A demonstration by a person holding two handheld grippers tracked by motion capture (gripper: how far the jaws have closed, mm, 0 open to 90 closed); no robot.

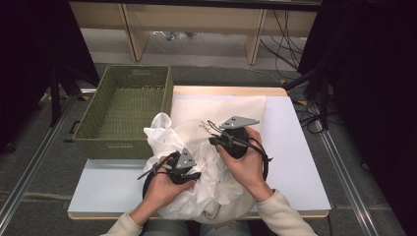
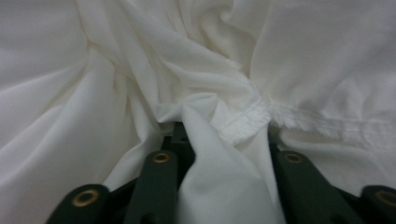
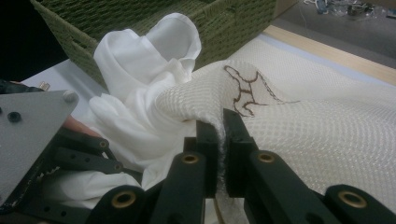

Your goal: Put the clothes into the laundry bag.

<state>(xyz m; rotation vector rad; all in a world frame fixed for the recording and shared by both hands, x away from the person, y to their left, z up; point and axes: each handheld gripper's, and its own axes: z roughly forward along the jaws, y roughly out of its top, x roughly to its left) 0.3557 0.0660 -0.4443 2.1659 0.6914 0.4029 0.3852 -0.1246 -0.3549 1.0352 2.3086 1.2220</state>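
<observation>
Tabletop scene from above, with two hand-held grippers working a heap of white fabric on a pale table (image 1: 300, 162). Brown stitched marking (image 3: 247, 91) on the mesh bag (image 3: 327, 121) forms a looping outline; no letters can be read in it, and no other writing is legible. Woven green basket (image 1: 123, 105) sits at the far left of the table, overhanging its edge, and its interior holds nothing; in the right gripper view its wall stands just behind a raised fold of the white garment (image 3: 140, 84). The garment lies crumpled at the near middle of the table, partly over the mesh bag, which spreads flat toward the far side. Right gripper (image 3: 223, 123) has its jaws pressed together on a pinched ridge of the mesh bag, beside the stitched marking. Left gripper (image 2: 224, 135) is clamped on the garment: a stitched hem and a fold of cloth pass between its jaws. In the high view the left gripper (image 1: 177, 167) lies near the right gripper (image 1: 231, 135), both over the cloth heap.
</observation>
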